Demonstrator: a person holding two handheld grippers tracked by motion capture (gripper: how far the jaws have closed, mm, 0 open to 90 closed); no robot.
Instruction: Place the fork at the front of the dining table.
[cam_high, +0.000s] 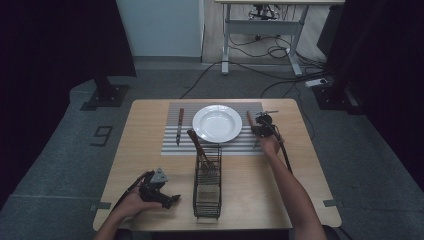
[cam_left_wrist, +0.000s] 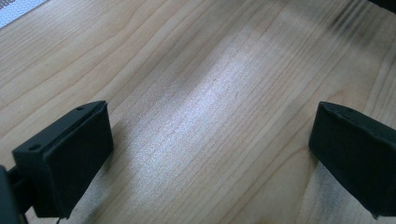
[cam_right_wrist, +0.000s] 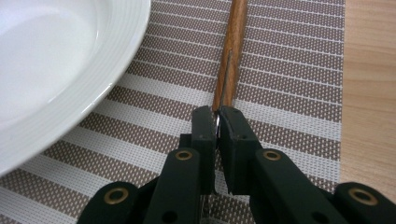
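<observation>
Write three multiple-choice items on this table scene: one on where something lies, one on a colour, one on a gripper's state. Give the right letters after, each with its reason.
1. Where does the wooden-handled utensil in the right gripper lie?
A. inside the wire caddy
B. on the striped placemat, beside the plate
C. on the bare wood near the left hand

2. What colour is the plate?
A. white
B. black
C. blue

3. How do the jaws of the left gripper stand?
A. shut on a knife
B. shut on nothing
C. wide apart over bare table

Answers:
1 B: the right gripper view shows it lying on the striped placemat, next to the plate's rim.
2 A: the plate is plain white in the high view.
3 C: the left gripper view shows wooden tabletop between the two separated jaws.
</observation>
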